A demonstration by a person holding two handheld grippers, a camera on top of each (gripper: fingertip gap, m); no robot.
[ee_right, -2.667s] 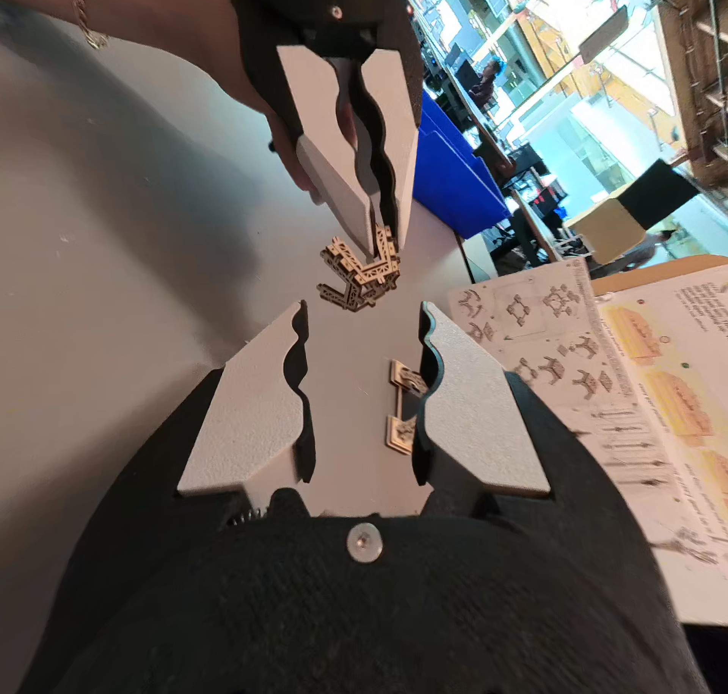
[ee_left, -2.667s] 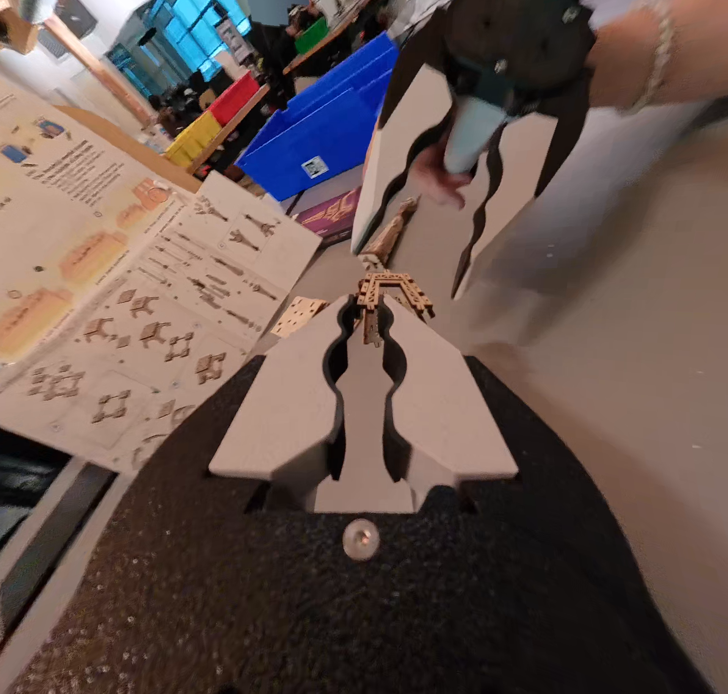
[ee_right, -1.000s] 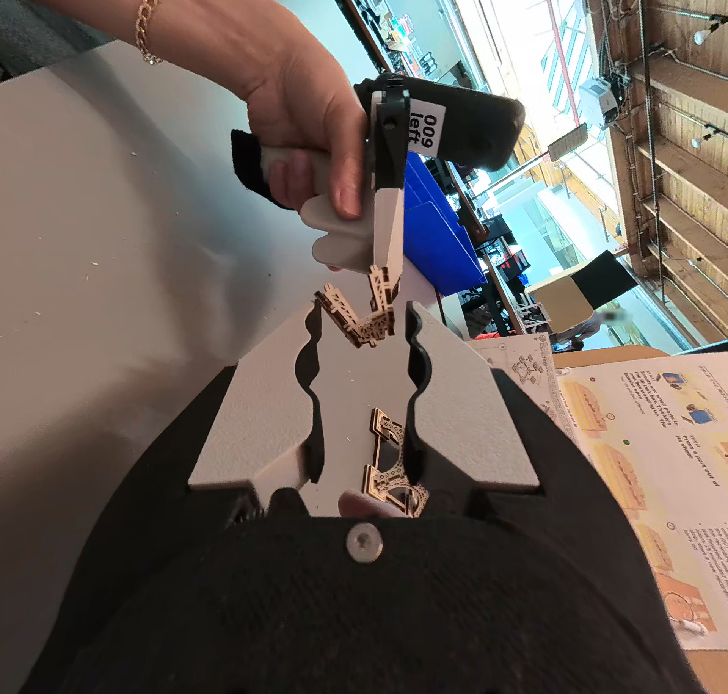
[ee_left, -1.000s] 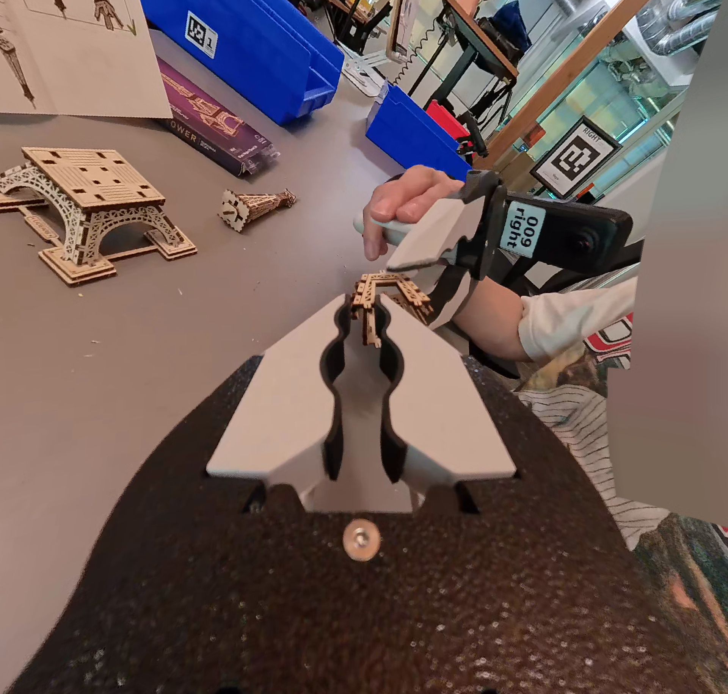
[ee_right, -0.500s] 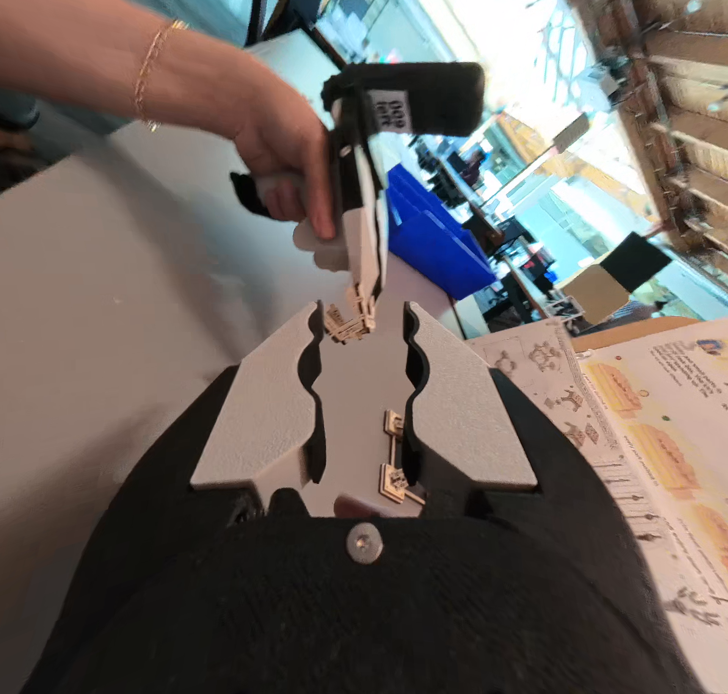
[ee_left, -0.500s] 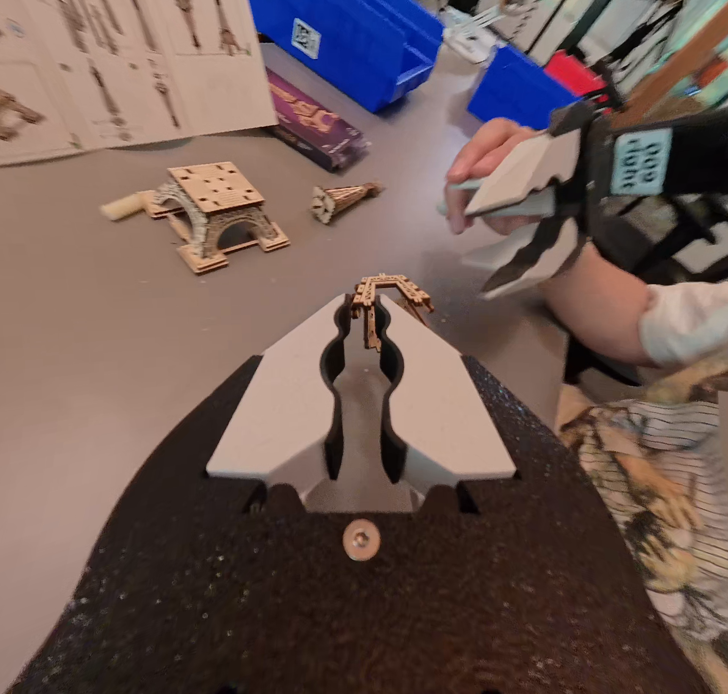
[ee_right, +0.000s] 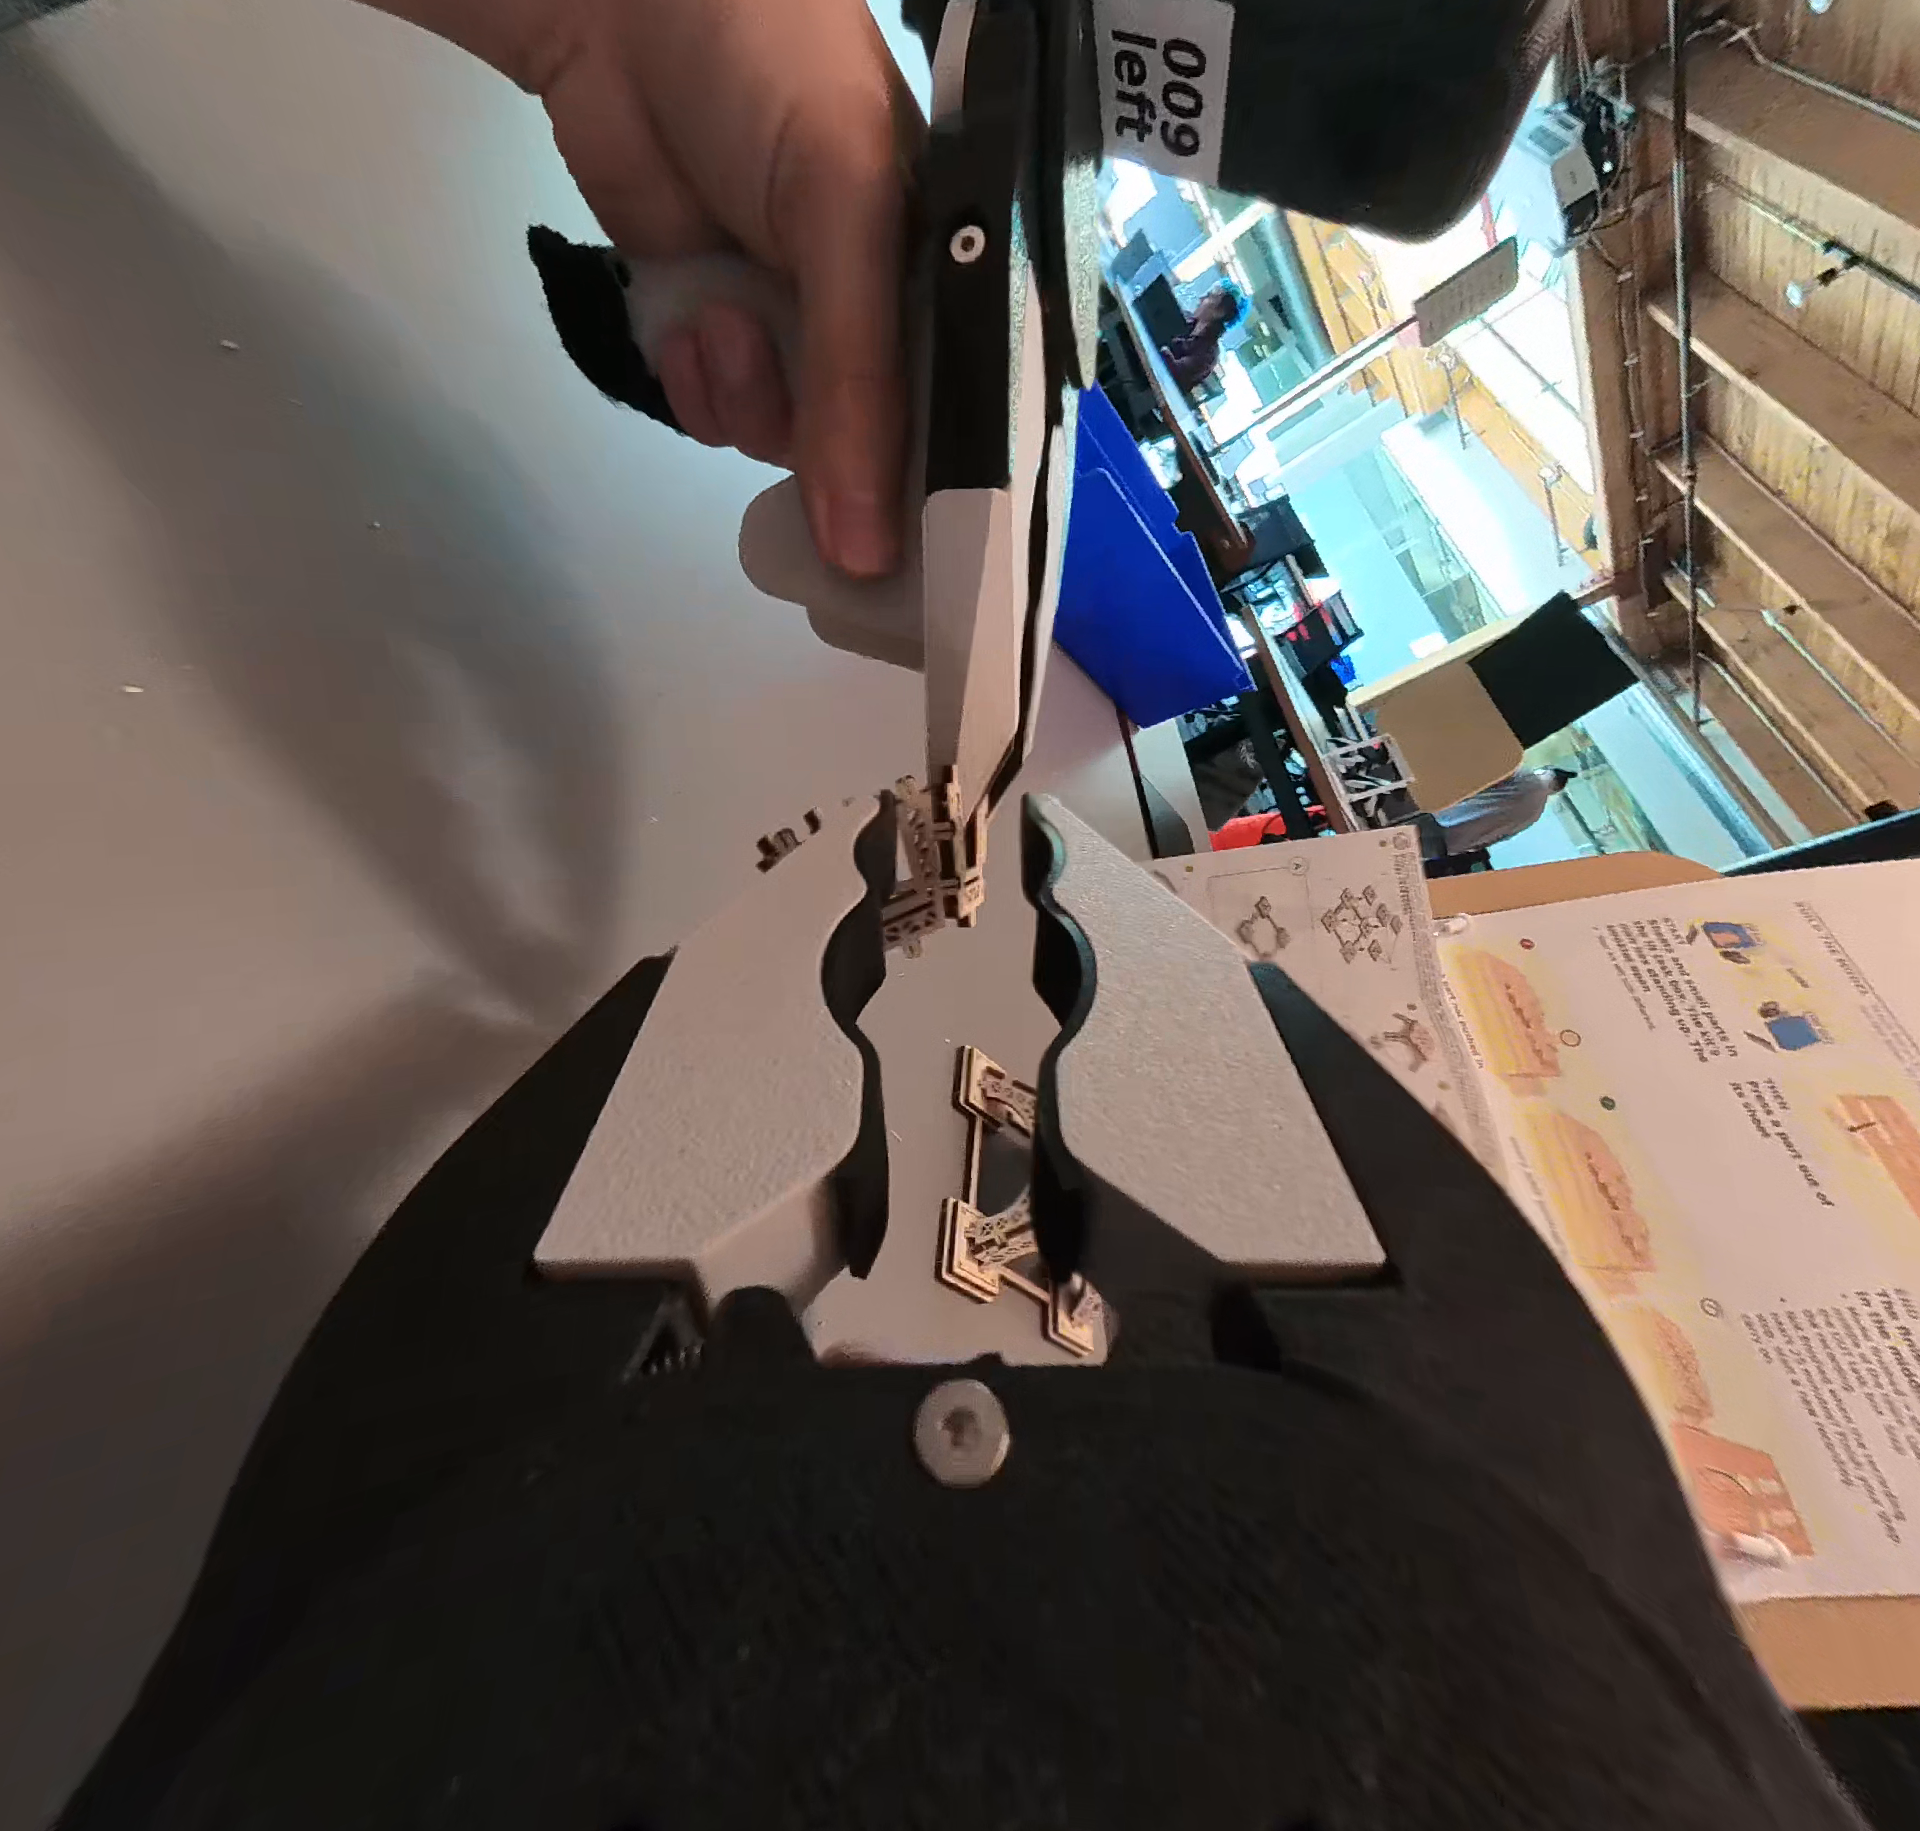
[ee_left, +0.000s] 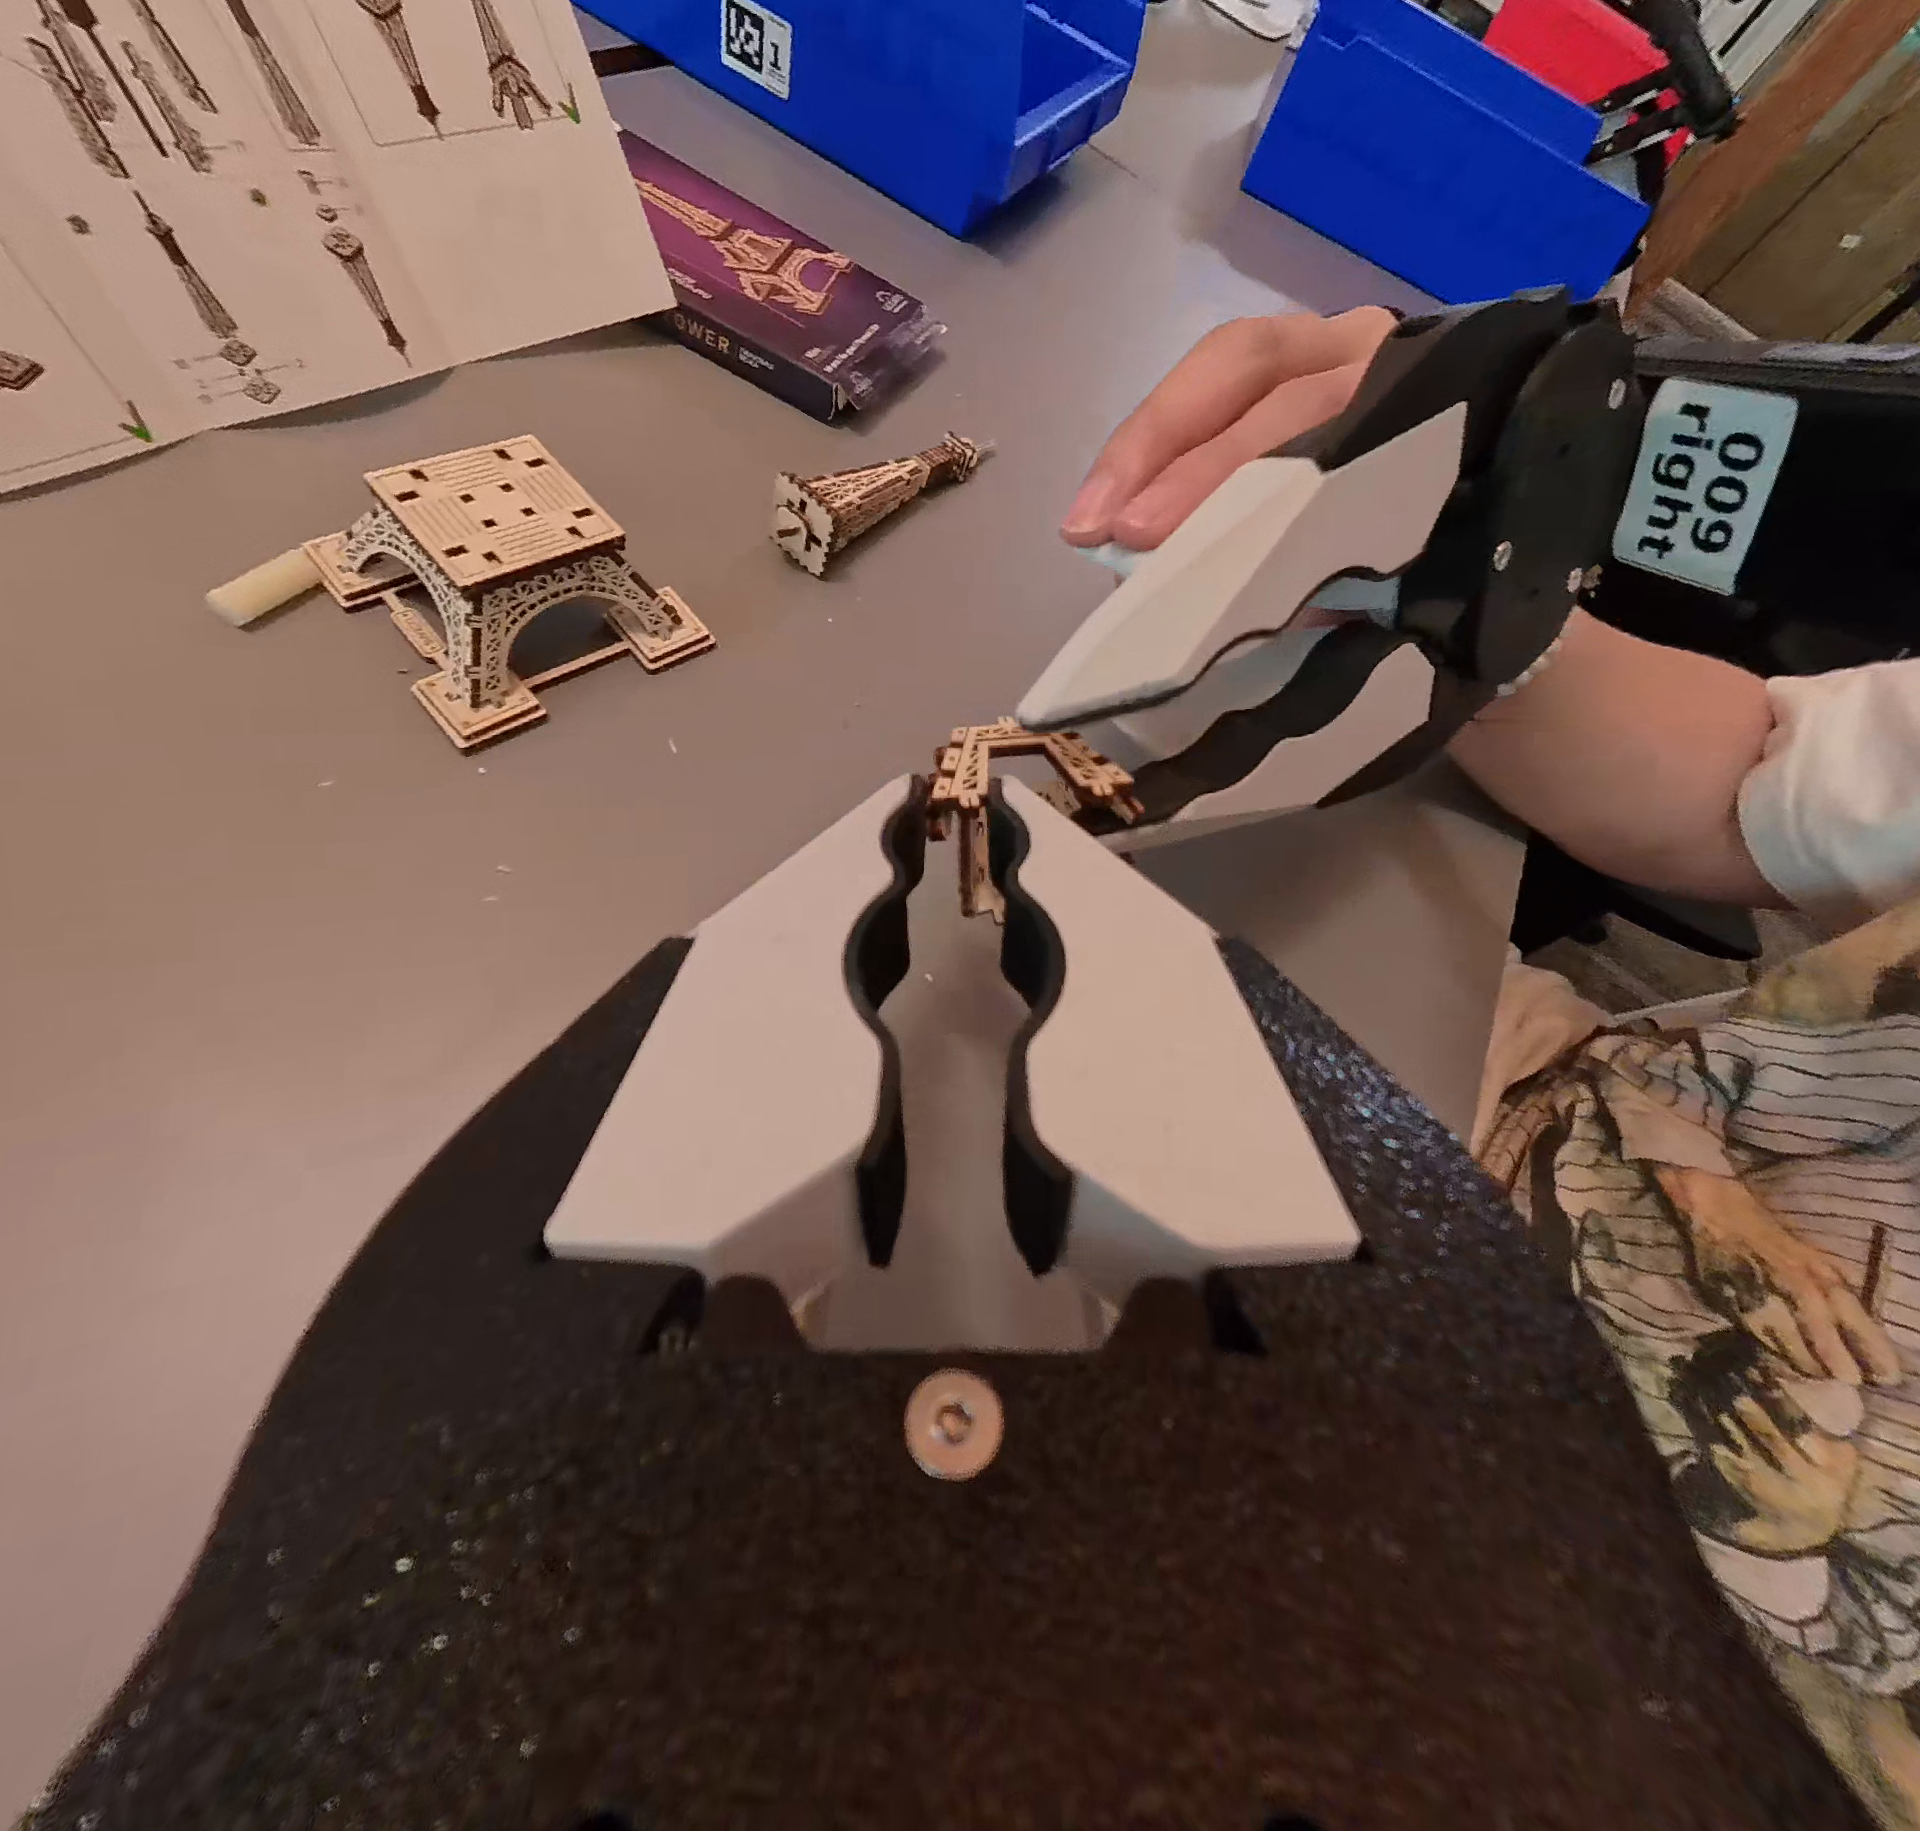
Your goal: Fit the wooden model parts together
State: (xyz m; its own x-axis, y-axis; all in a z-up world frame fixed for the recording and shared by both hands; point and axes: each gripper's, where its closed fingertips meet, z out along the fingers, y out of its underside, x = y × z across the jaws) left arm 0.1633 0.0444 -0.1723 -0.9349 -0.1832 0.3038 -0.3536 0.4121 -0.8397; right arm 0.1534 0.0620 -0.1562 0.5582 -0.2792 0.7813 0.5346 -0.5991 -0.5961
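The left gripper (ee_left: 961, 810) is pinching a small wooden lattice frame (ee_left: 1023, 758) at its fingertips, one leg of the piece trapped between the pads and the rest projecting toward 1 o'clock, clear of the grey worktop (ee_left: 260, 898). The right gripper (ee_left: 1101, 742) comes in from 3 o'clock with its jaws spread, its two fingers bracketing the far end of that frame; whether they touch it cannot be told. In the right wrist view the frame (ee_right: 925, 872) sits near the left-hand finger of the right gripper (ee_right: 951, 825), off the centre of the gap.

Step in hand, as judged: handing over or re-gripping the frame between the two grippers, ahead of mounting it. The arched tower base (ee_left: 488, 566) stands at 10 o'clock on the worktop, well apart, with the tapered spire section (ee_left: 868, 498) lying on its side at 12 o'clock. The instruction sheet (ee_left: 260, 150) and purple box (ee_left: 769, 275) lie beyond.

The next move calls for centring the frame in the right gripper's gap, then closing gently: the lattice looks thin and liable to snap or twist. The left gripper should let go only once the second hold is firm.
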